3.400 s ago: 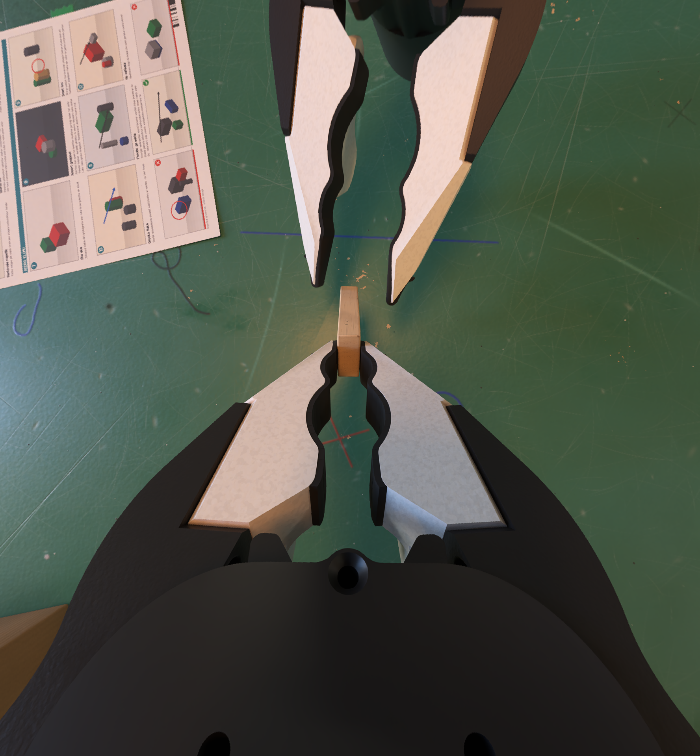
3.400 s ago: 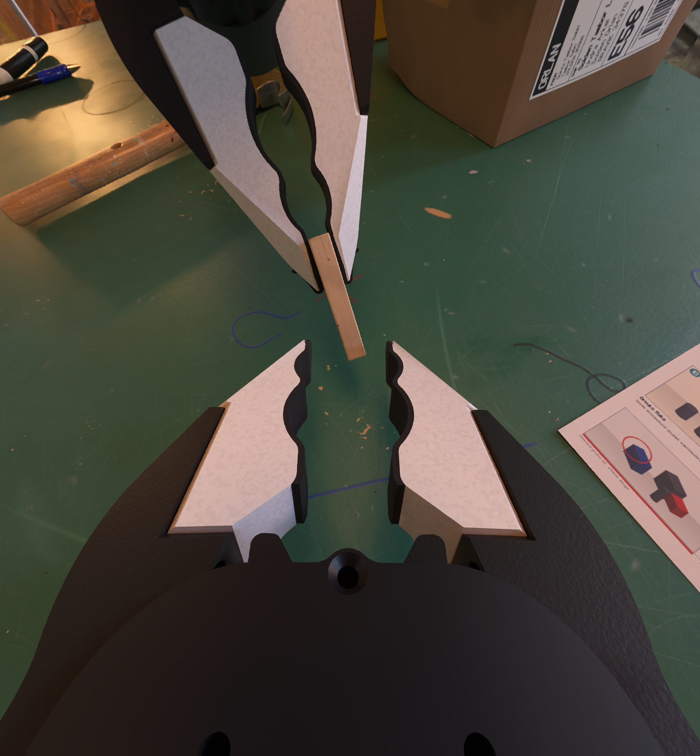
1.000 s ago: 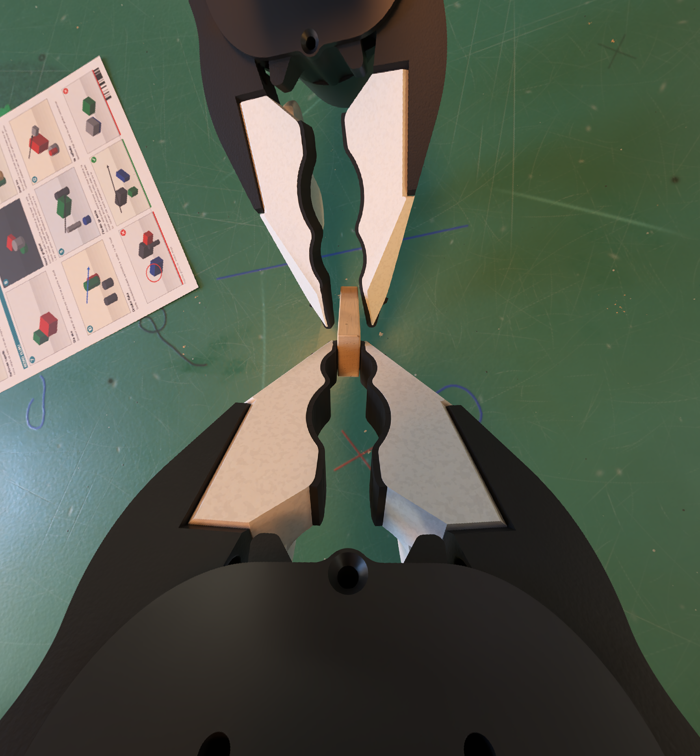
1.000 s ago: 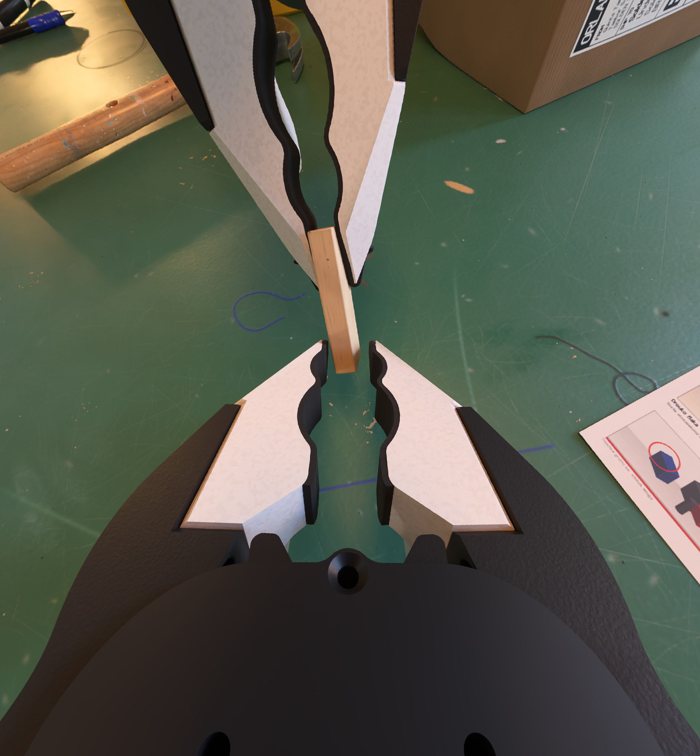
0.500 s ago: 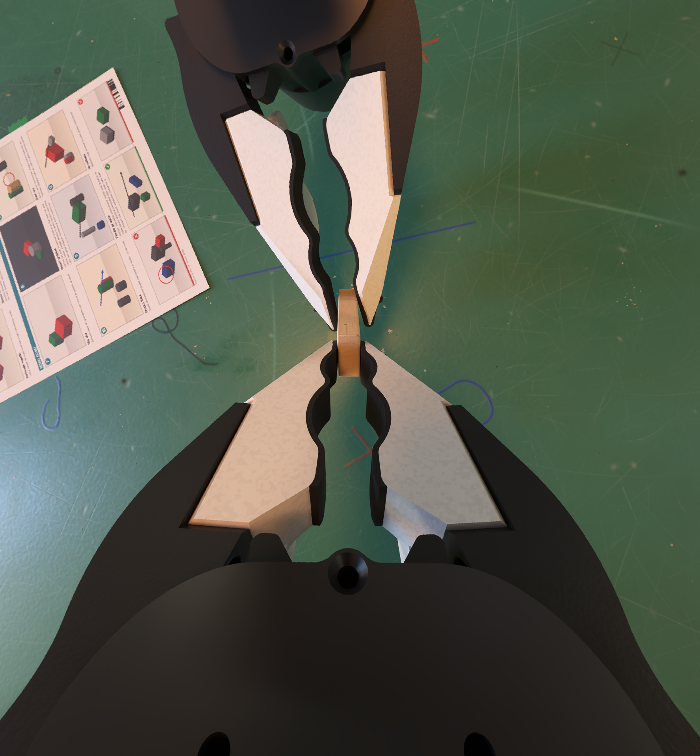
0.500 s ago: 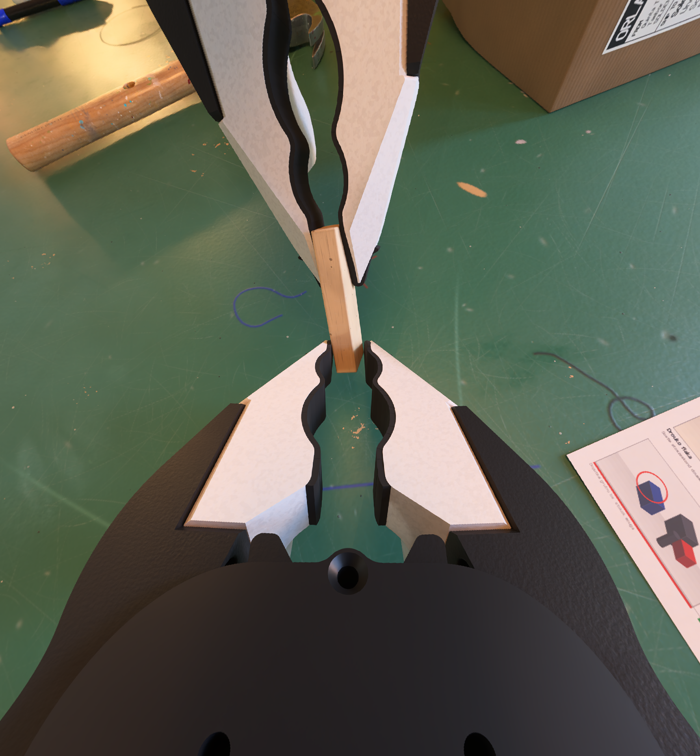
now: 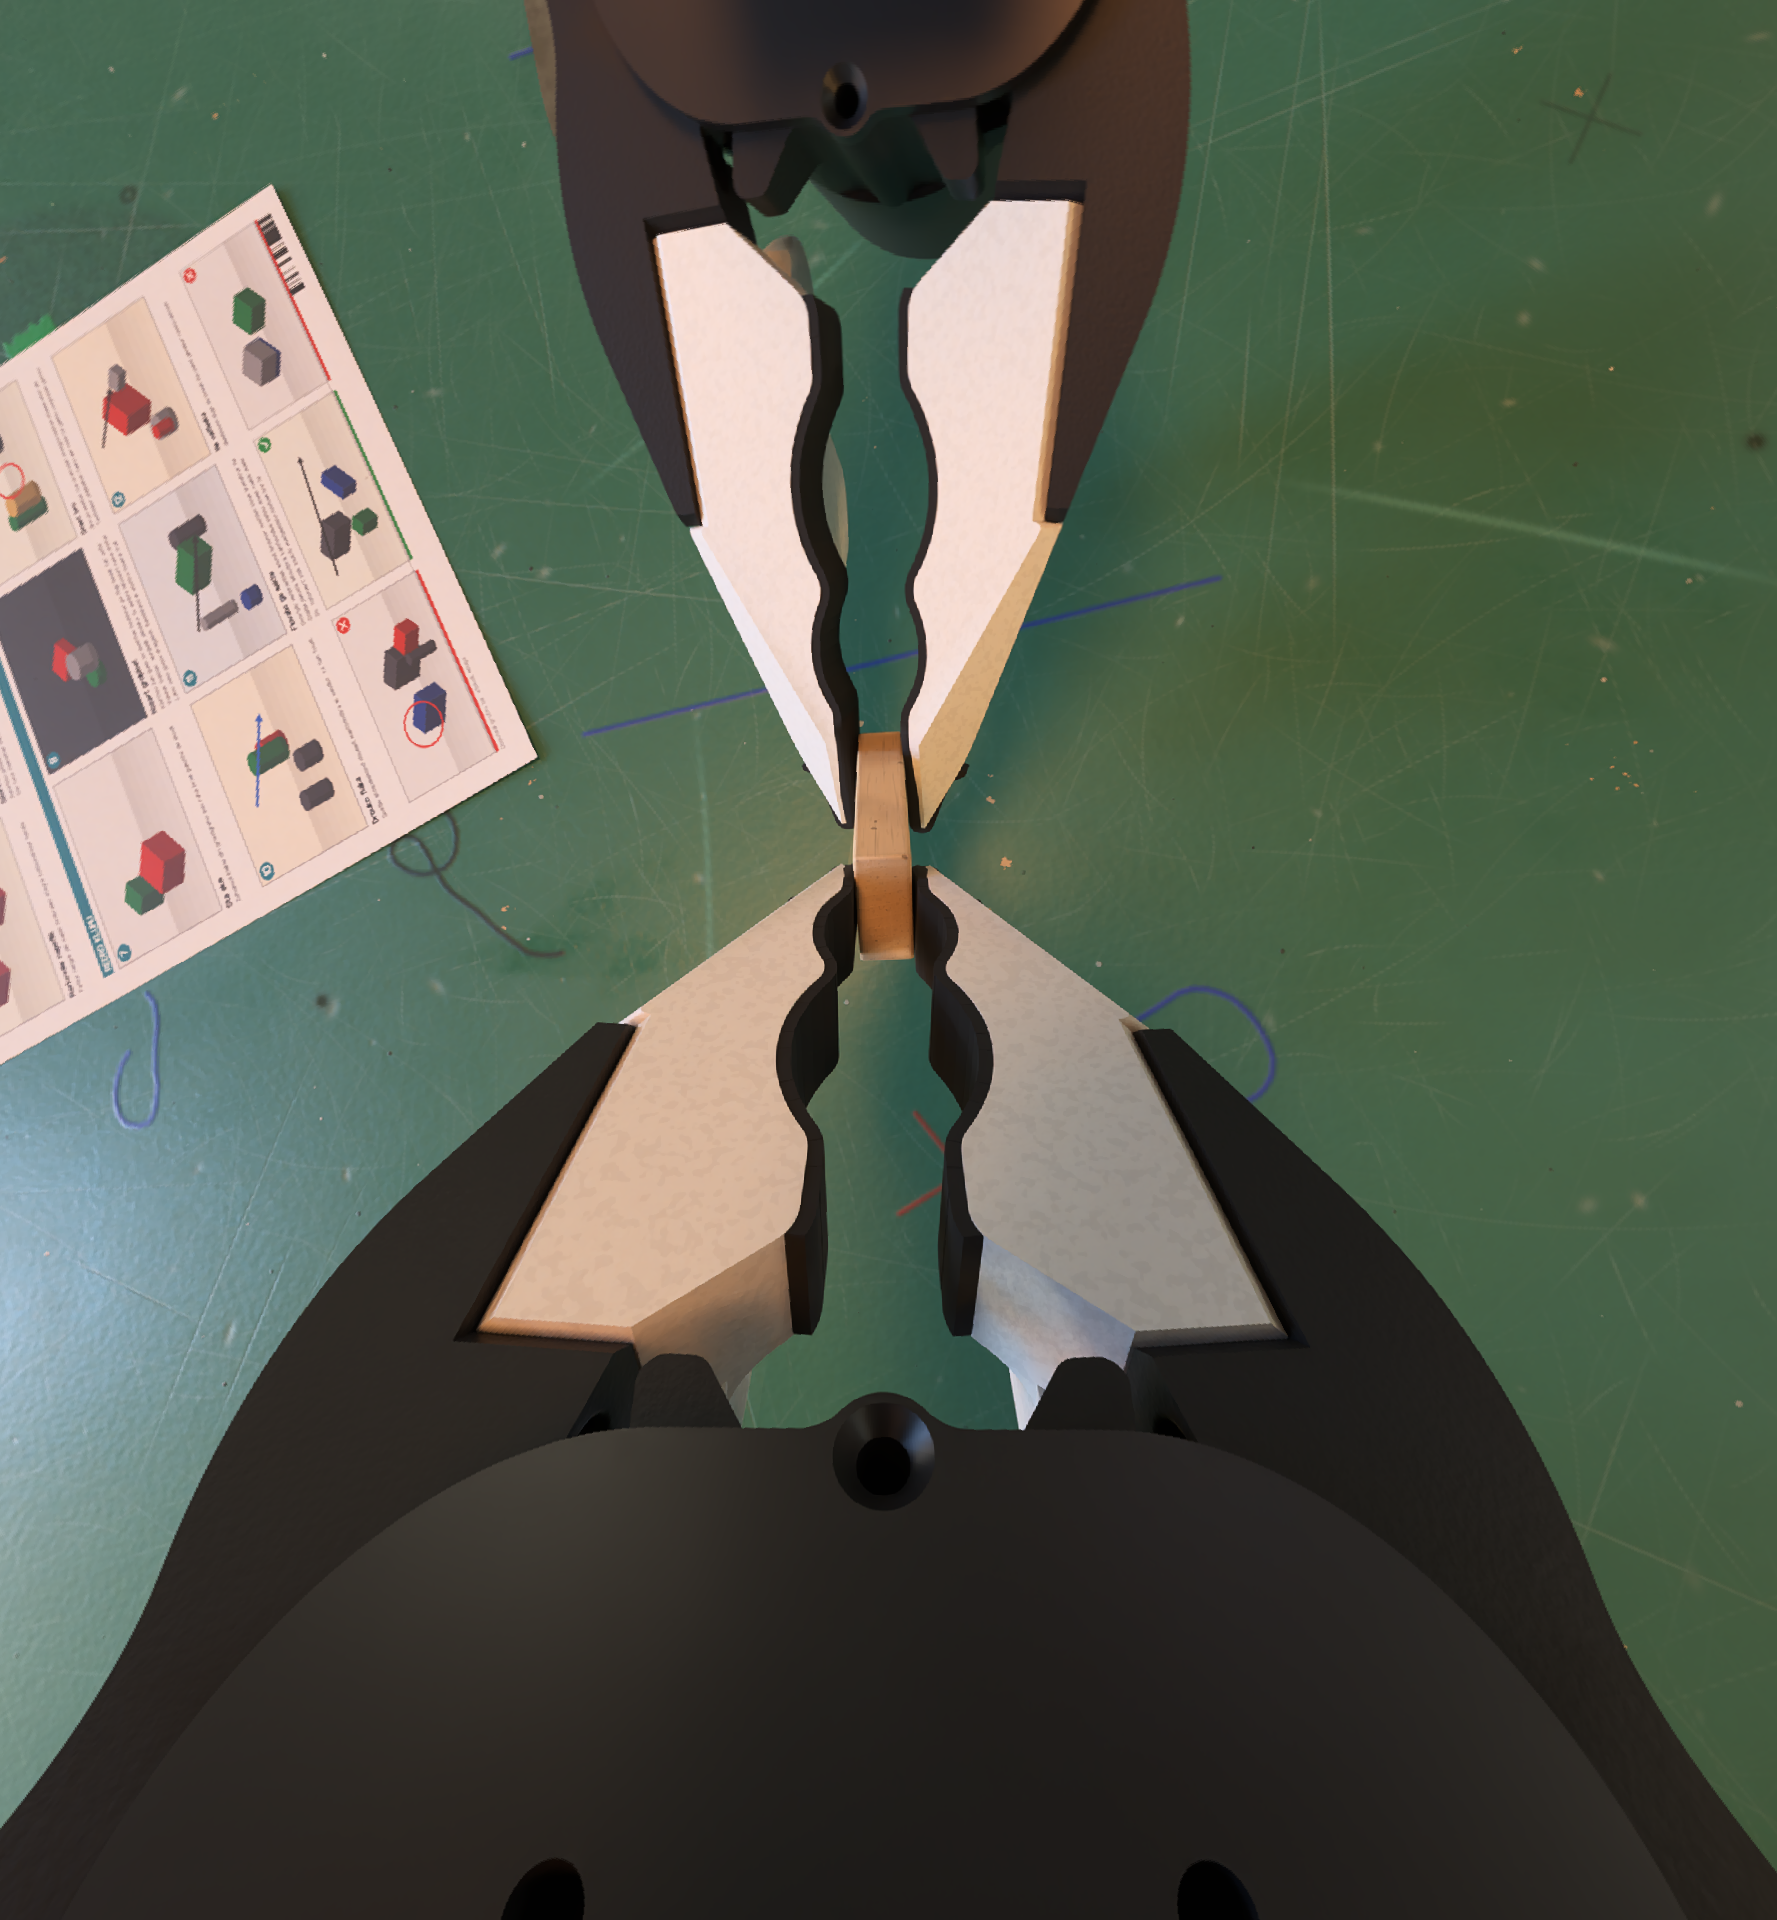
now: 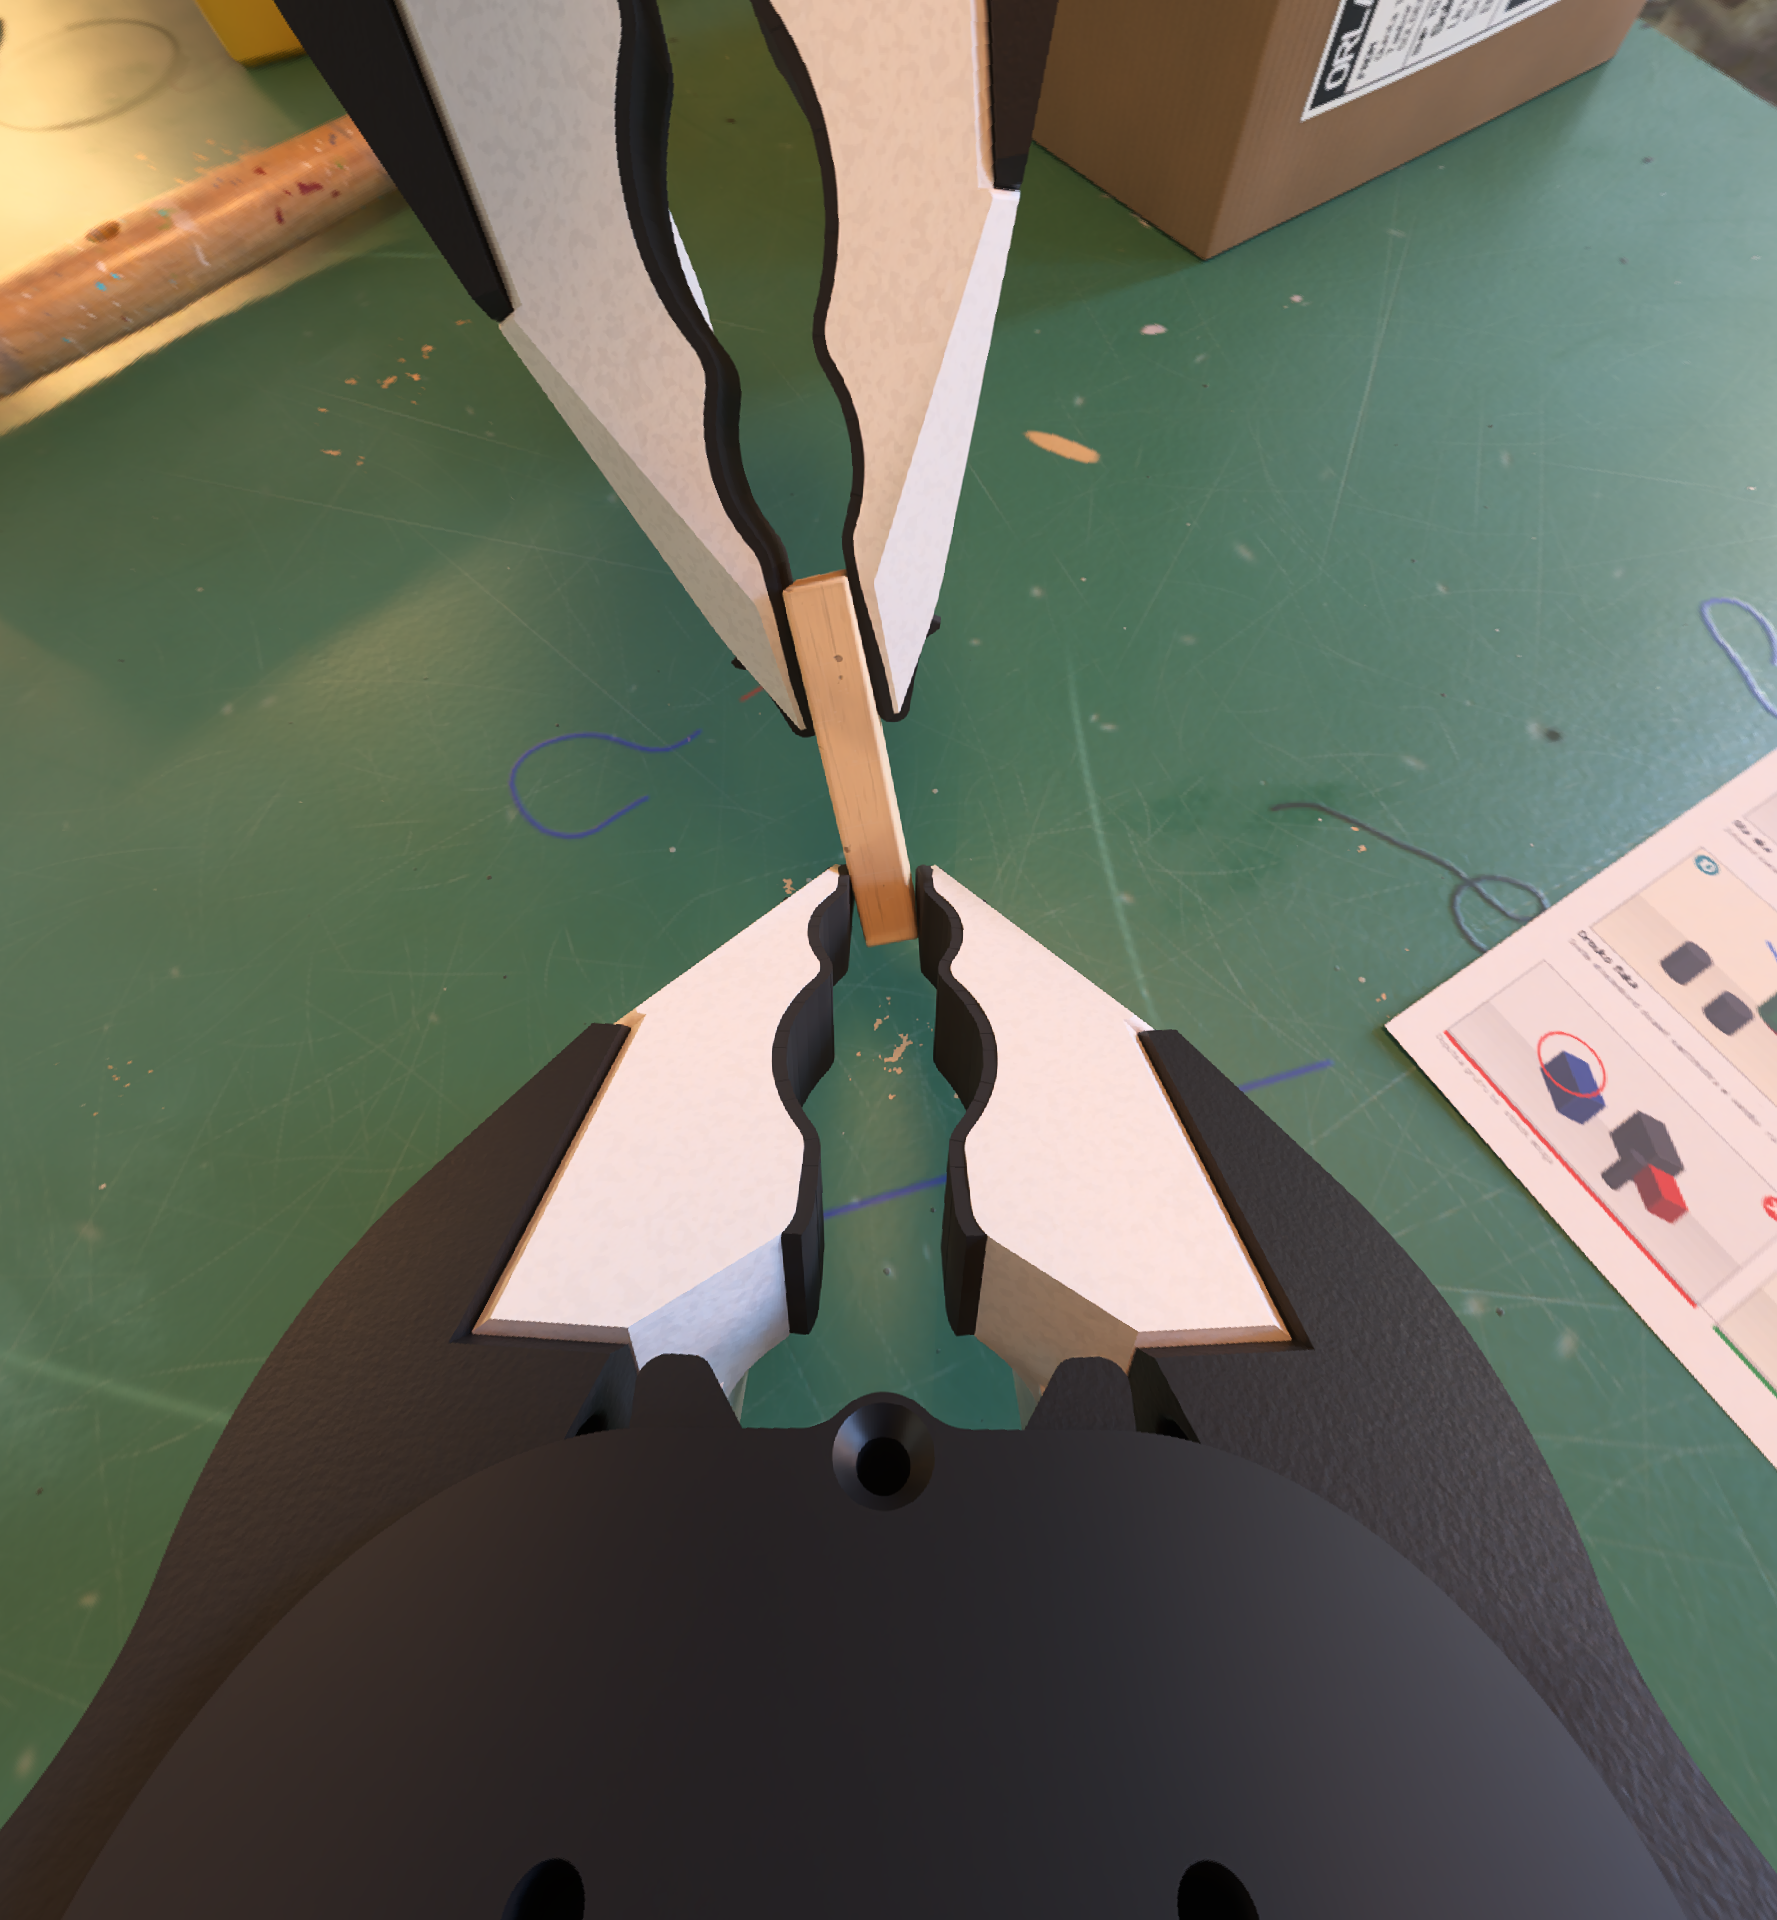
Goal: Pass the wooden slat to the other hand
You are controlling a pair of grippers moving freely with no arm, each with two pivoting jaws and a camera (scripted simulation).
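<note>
Pale wooden slat [image 8: 856, 764] bridging two grippers, centre frame.
Smooth, thin, straight-grained; left gripper [image 7: 882, 906] and right gripper [image 8: 880, 902] each pinch one end between wavy black-edged fingers above scuffed green mat [image 8: 240, 831].

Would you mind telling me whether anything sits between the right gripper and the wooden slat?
Nothing visible does: the right gripper already has its jaws around the near end of the wooden slat, whose far end the left gripper holds.

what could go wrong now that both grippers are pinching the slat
Each gripper grips the thin light wooden slat only at its fingertips: the left gripper on one end, the right gripper on the other. If the left opens while the right's shallow grip is weak, the slat could tip or drop onto the green mat. Pulling apart while both clamp could twist it.
</note>
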